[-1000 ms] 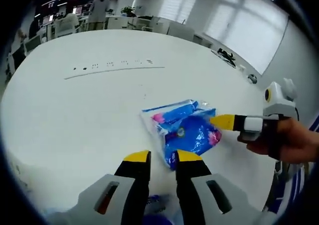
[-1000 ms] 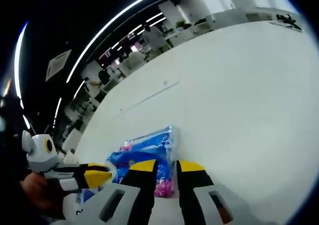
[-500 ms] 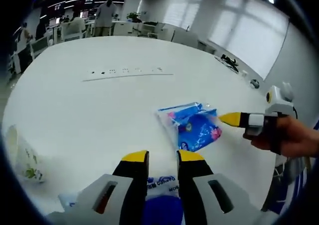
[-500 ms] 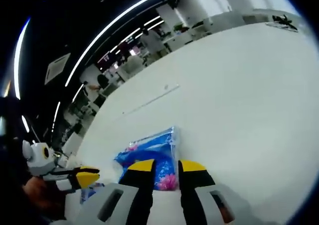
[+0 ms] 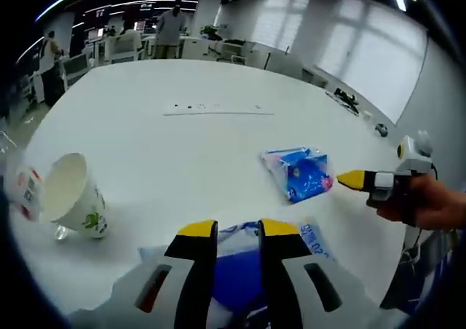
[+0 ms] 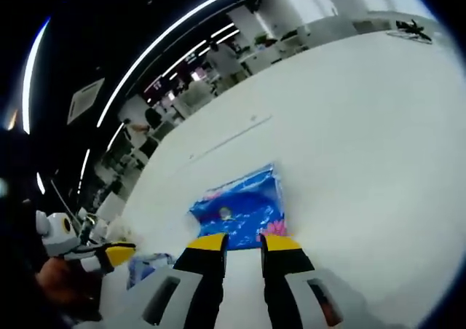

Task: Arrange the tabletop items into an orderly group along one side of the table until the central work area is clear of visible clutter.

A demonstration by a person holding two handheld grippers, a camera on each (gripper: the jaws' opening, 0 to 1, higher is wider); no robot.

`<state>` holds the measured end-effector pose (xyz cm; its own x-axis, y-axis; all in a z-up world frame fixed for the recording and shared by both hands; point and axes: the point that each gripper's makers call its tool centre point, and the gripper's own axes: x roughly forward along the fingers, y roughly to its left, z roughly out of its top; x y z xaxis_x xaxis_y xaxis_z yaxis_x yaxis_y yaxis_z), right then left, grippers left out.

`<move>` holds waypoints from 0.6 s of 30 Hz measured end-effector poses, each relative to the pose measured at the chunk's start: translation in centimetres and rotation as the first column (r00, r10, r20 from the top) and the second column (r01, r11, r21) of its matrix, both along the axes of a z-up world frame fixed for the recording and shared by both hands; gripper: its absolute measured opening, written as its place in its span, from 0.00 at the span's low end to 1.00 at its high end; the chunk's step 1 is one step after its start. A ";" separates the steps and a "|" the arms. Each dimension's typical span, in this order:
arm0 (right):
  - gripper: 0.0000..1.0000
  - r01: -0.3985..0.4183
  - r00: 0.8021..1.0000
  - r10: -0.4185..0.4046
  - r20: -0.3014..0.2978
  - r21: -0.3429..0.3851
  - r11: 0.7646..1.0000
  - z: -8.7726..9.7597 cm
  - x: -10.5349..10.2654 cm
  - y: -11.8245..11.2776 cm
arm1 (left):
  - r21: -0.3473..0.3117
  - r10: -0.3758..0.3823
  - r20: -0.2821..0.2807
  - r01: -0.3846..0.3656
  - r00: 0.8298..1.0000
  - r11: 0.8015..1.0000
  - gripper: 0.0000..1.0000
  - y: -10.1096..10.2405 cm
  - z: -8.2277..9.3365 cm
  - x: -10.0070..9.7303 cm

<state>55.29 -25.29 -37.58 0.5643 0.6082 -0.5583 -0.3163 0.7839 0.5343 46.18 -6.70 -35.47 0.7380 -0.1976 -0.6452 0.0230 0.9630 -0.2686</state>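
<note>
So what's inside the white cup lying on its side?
The cup looks empty: just plain white wall inside. Its bottom is too deep to see. A small clear thing pokes from under it.

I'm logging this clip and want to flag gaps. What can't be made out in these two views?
- Left gripper view: the blue-and-white packet is partly covered by the left gripper; its print is unreadable.
- Left gripper view: the paper cup print is too small to read.
- Right gripper view: the blue pouch has its near edge behind the right gripper.
</note>
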 end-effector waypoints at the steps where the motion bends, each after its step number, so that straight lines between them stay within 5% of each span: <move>1: 0.16 -0.003 1.000 0.003 -0.001 0.001 1.000 0.0 -0.3 0.2 | 0.002 0.007 0.004 -0.007 1.000 1.000 0.20 0.4 0.2 -0.3; 8: 0.16 -0.031 0.999 0.031 -0.017 -0.001 1.000 0.2 -3.0 1.1 | 0.014 0.067 0.014 -0.068 0.998 0.998 0.20 3.3 0.3 -1.9; 18: 0.16 -0.068 0.996 0.068 -0.051 -0.008 0.998 0.0 -8.0 2.5 | -0.022 0.165 -0.017 -0.165 0.986 0.986 0.20 5.6 -0.6 -6.8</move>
<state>47.31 -22.83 -37.57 0.4926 0.6386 -0.5912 -0.3418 0.7667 0.5435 39.41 -1.15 -36.09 0.7523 -0.0889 -0.6528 -0.1401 0.9466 -0.2903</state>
